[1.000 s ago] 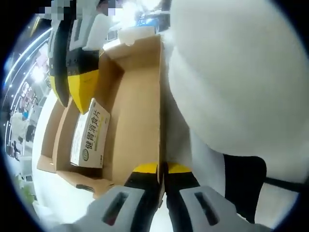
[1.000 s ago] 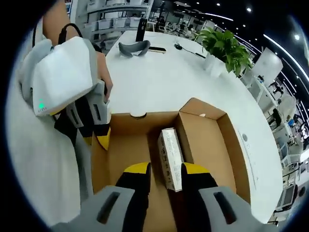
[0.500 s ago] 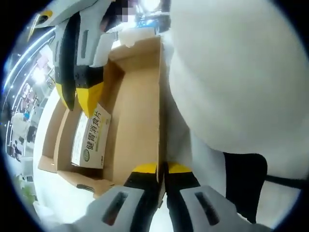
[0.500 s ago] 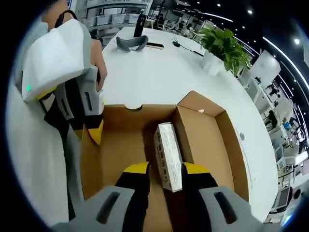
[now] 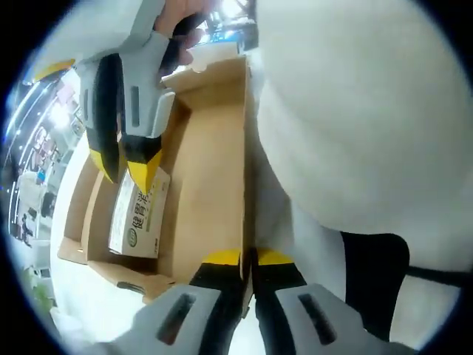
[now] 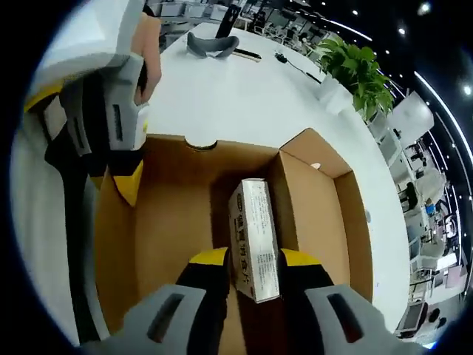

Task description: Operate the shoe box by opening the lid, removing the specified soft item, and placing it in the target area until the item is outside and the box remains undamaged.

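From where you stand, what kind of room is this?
Probably an open-plan office or lab: a long white table, a potted plant and rows of desks behind it under ceiling lights. The cardboard box sits on that table.

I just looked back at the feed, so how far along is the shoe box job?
Done: the shoe box is open. In hand: the left hand-held gripper is shut on its side wall, while the right hand-held gripper, open, straddles the small carton inside. Left: closing, lifting out, placing in the target area.

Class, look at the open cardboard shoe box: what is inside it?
Inside the shoe box stands one small printed carton, with the right gripper around it. The floor beneath the carton is covered.
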Tool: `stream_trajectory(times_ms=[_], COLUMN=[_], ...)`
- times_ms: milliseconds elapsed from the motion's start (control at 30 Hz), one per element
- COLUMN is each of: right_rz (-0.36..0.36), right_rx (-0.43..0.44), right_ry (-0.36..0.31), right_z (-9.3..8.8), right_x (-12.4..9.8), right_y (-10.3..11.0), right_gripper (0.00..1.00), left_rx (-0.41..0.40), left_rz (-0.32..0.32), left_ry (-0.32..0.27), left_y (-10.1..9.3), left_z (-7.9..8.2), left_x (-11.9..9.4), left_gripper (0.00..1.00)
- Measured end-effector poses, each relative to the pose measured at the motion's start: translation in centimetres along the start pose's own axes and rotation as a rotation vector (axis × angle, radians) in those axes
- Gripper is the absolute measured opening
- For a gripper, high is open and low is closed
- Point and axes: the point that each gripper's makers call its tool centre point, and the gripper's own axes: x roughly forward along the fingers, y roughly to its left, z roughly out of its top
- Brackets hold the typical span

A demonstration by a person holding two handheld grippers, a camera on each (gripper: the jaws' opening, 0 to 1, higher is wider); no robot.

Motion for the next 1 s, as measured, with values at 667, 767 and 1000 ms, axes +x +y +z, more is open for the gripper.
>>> stream_trajectory(times_ms=[667,767,1000], right_rz=[0.050,0.071,0.129], right_rx=[0.038,0.095,0.127], right_ry=[-0.013,-0.015,0.001], right_z=[-0.1,0.0,-0.4], right_x=[0.4,0.7,-0.1], right_y=[0.4,0.4,1.5], right_gripper=[0.26,0.23,0.18], left_rx=[-0.013,-0.015,-0.009], left_rz=[0.009,0.009,0.004], left_ry=[-0.007,-0.007,-0.005], left_y=[0.0,0.0,-0.1], left_z=[0.2,0.2,0.2], left_x=[-0.4,-0.4,-0.4], left_gripper=[0.04,0.04,0.03])
